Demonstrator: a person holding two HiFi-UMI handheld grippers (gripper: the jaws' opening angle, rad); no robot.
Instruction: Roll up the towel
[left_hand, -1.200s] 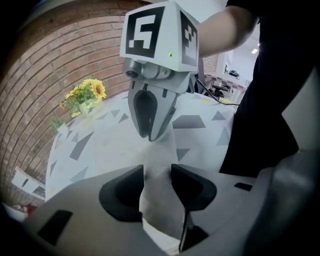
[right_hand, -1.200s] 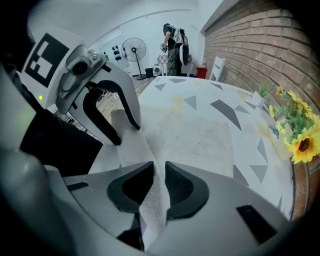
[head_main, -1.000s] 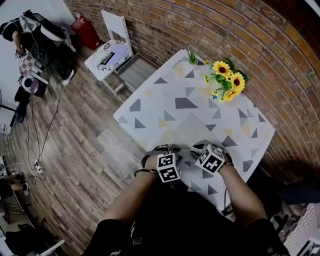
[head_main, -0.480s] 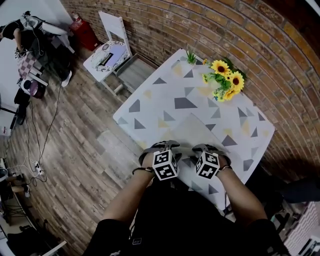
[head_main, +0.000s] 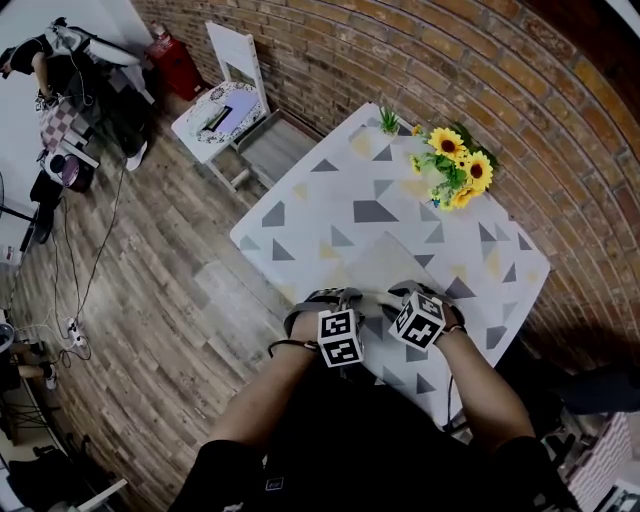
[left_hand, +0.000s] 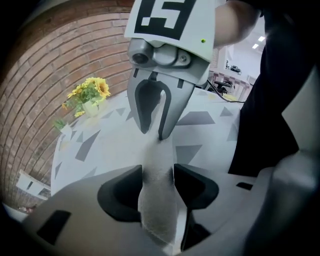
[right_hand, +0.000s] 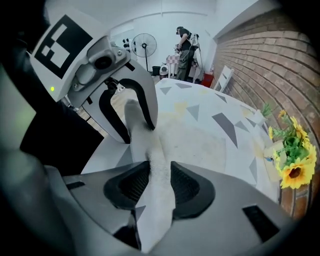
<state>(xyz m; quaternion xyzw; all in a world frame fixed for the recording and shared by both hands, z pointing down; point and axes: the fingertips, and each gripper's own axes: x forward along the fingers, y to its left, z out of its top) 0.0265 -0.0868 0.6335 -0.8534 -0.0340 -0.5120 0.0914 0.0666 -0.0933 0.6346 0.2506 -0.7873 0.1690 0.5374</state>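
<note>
Vase: a pale vase (left_hand: 91, 108) stands near the far edge of the tabletop (head_main: 300, 215), close to the brick wall (head_main: 330, 60). It holds a bunch of sunflowers (head_main: 460, 170) with green leaves.
Small plant: a small green plant (head_main: 388, 118) stands at the far corner of the tabletop, near the vase. Its pot is too small to make out.
Left tongs: your left tongs (left_hand: 157, 187) point steeply down at the near edge of the tabletop. A thick ridge of the towel (head_main: 385, 265) runs between the pads and fills the gap from one pad to the other, so you are grasping it. The jaws have just been widening and stand wide around the cloth.
Right tongs: your right tongs (right_hand: 160, 182), just beside the left, grasp the same ridge, with both ribbed pads pressing on it. These jaws have just been narrowing on the cloth.
Span between tongs: the ridge runs straight from one pair of jaws to the other.
Towel, place: it lies on the near half of the tabletop, directly in front of you and well apart from the vase.
Towel, look: the cloth is pale grey-white with a fuzzy nap. The far part lies flat and spread out, one corner pointing toward the sunflowers. The near edge is gathered into the thick ridge, and you cannot tell whether that is a rolled turn or a plain fold.
Tabletop: white, printed with grey and yellowish triangles.
</note>
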